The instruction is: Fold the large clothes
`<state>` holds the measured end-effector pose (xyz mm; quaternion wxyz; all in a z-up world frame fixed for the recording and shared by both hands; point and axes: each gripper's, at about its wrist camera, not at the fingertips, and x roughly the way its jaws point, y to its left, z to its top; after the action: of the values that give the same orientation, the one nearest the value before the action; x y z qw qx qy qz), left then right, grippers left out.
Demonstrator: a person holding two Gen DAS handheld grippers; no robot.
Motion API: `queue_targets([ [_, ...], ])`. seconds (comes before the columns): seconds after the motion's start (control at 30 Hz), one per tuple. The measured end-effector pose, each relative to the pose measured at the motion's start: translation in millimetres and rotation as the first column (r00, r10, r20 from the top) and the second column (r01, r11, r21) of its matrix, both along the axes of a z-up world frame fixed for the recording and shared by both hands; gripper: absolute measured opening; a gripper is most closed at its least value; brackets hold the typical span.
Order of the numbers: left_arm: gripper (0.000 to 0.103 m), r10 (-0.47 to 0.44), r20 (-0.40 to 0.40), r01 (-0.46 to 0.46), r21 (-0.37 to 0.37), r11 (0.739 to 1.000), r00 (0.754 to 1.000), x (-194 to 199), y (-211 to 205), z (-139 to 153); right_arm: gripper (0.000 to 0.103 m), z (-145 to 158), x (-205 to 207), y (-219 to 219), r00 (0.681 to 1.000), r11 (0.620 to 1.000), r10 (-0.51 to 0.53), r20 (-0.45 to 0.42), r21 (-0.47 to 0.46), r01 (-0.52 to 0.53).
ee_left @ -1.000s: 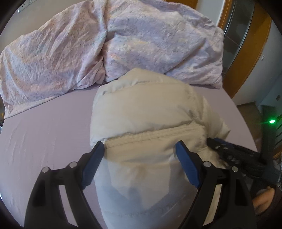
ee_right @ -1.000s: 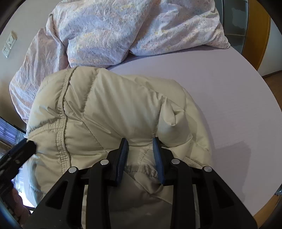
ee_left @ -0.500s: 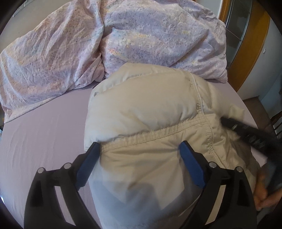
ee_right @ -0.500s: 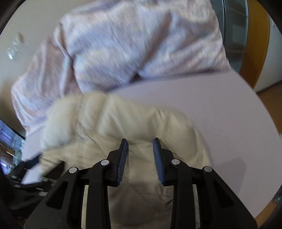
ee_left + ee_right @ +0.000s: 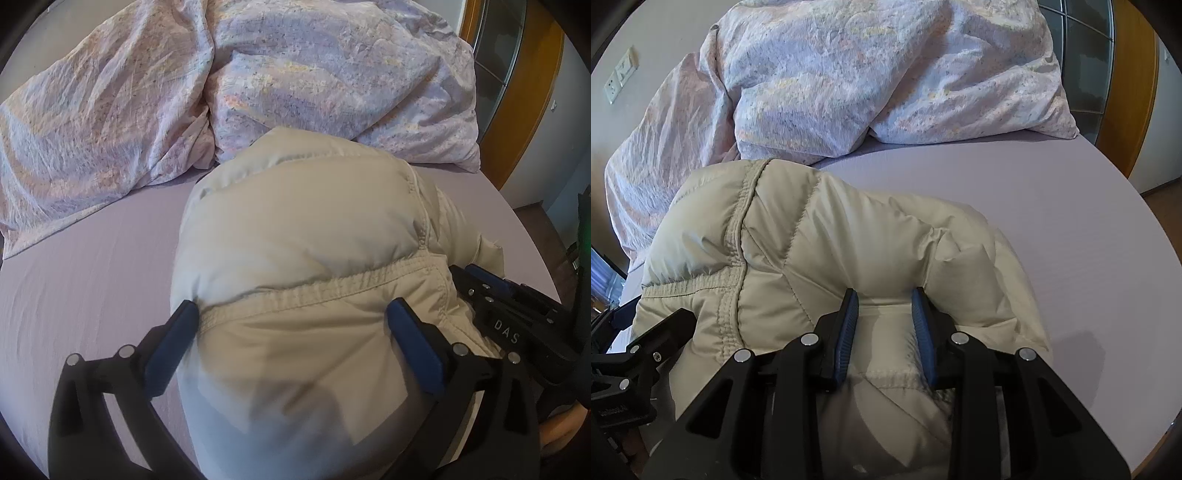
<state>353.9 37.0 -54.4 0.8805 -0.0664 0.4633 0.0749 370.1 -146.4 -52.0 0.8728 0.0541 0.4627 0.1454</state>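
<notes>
Both wrist views close, sharing jacket

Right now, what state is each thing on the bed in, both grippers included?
Beige puffer jacket: bunched, folded over, on the bed.
Left gripper: wide open, straddling the jacket's hem.
Right gripper: part closed, pinching a jacket fold.
Floral duvet: crumpled behind the jacket.
Lilac bedsheet: smooth, flat.

A bed with a lilac sheet fills most of the room in view, with a crumpled floral duvet heaped at its far end. Beyond the duvet's right corner stands an orange-framed glass door; a wall socket plate sits left of the duvet.
</notes>
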Motion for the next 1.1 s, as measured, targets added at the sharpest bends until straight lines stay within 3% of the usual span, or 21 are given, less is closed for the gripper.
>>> queue_targets([
  [1.1,0.101,-0.011,0.097,0.007,0.041,0.999,0.995,-1,-1,-19,0.032,-12,-6,7,0.992,1.0,-0.004,0.127,-0.006,0.005],
])
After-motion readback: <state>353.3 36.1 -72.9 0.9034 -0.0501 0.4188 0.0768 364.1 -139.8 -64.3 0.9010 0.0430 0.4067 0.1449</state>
